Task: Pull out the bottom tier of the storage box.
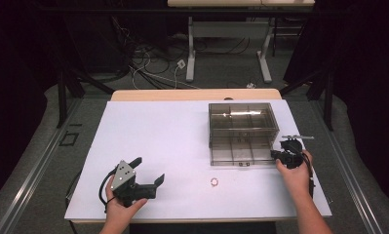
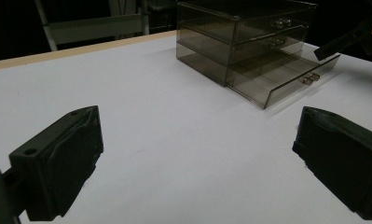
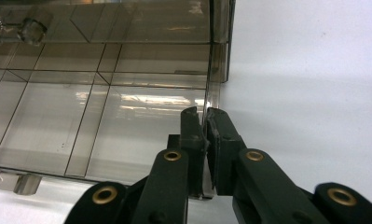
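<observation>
The smoky clear drawer box [image 1: 241, 127] stands toward the bench's [image 1: 158, 136] far right corner, its bottom drawer [image 1: 241, 155] pulled out. The right gripper [image 3: 205, 122] has its jaws clamped on that drawer's right side wall. The left gripper [image 1: 148, 170], jaws wide apart and empty, sits near the front left edge.

A white table [image 1: 172, 141] carries a smoky clear drawer box [image 1: 241, 122] and a small ring [image 1: 214, 182].
</observation>
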Tool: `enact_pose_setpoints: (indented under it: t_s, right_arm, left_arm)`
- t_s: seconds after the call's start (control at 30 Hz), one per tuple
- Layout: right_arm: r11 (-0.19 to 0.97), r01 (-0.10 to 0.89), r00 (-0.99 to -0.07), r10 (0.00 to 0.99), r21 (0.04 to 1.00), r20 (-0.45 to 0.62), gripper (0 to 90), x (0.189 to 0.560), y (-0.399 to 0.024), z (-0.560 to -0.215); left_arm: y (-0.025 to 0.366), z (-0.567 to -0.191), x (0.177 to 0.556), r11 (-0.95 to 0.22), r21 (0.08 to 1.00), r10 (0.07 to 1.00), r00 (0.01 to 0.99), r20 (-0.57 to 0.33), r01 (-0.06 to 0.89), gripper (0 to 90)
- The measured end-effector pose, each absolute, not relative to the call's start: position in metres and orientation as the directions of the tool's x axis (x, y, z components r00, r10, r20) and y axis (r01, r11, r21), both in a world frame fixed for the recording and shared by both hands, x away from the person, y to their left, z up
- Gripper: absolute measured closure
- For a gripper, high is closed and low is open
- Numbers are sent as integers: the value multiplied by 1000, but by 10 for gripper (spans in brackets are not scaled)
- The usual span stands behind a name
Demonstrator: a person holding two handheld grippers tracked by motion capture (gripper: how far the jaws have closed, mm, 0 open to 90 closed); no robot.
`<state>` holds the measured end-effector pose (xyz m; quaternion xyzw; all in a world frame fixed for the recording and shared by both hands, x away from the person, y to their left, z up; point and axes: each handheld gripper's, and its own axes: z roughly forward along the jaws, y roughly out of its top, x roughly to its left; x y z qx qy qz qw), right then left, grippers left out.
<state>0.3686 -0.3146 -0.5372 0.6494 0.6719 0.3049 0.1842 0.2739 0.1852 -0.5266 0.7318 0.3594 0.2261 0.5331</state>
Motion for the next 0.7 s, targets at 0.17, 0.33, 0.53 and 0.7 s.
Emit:
enact_pose_setpoints:
  t_s: [0.17,0.33,0.53,0.7]
  right_arm:
    - [-30,760,-90,984,649,152,860,368,-315,-537]
    - [-23,761,-100,983,649,152,859,367,-316,-538]
    - [-28,769,-94,983,639,157,859,365,-315,-537]
    - [-19,767,-106,982,642,156,860,365,-318,-538]
  left_arm:
    - [185,-526,274,-174,943,767,640,-51,284,14]
    - [185,-526,274,-174,943,767,639,-51,283,14]
    - [185,-526,274,-174,943,767,640,-50,283,14]
    - [185,-526,274,-174,943,767,640,-50,283,14]
